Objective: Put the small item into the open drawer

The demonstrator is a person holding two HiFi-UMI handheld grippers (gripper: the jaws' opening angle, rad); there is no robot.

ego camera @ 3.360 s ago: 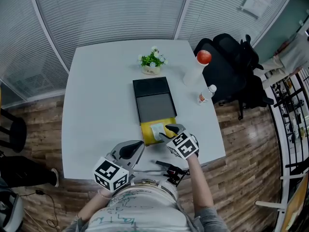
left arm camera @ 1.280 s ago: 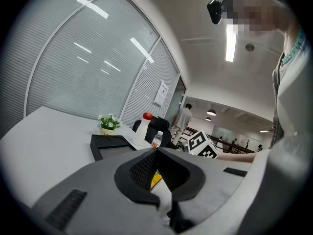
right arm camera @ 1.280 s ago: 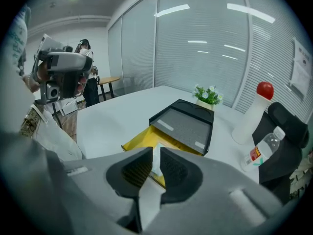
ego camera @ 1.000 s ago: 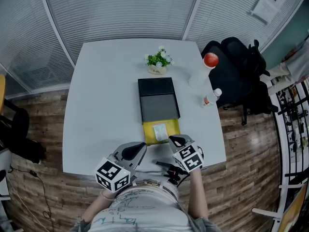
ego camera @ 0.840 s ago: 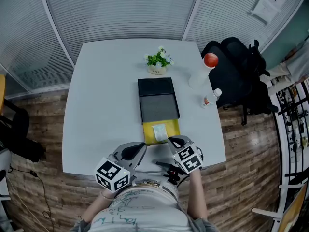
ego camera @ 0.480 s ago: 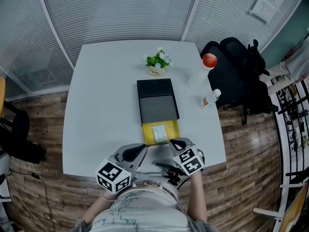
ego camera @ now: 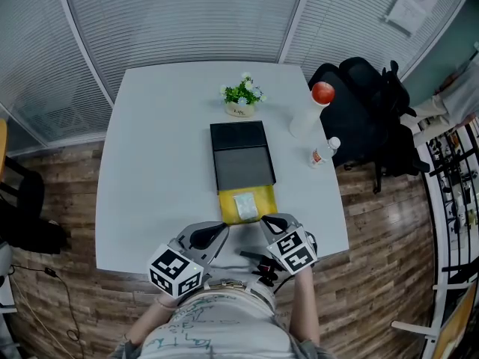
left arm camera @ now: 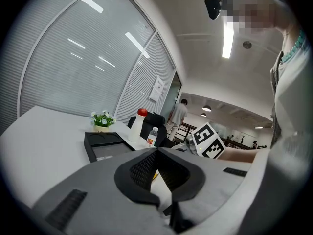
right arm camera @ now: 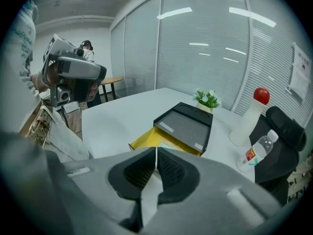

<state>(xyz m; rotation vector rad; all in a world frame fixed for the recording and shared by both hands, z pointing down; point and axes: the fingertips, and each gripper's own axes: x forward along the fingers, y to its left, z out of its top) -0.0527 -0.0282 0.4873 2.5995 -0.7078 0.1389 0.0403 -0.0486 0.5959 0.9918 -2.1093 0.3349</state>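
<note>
Tools are counted as two, and both are held low at the near edge of the white counter (ego camera: 157, 148). The left tool (ego camera: 218, 232) is seen with its jaws together and nothing is gripped between them. The right tool (ego camera: 267, 221) is pointed down toward the counter, just in front of the drawer. Its jaws have just been opening a little, but only a very thin slit is seen between them, so they are practically together, and no thing is held there.

One black cabinet (ego camera: 241, 158) is placed flat in the middle of the counter. One yellow drawer (ego camera: 227, 208) is pulled out of it toward the person. One small item (ego camera: 245, 203), a pale flat packet, is laid inside this open drawer, near its middle, and it is touched by neither tool.

Behind the cabinet one potted plant (ego camera: 241, 96) is placed. Two bottles are counted at the right side of the counter: one tall bottle (ego camera: 309, 117) with a red cap and one small bottle (ego camera: 322, 152) with a red label. One black chair (ego camera: 367, 103) is seen beside the counter.
</note>
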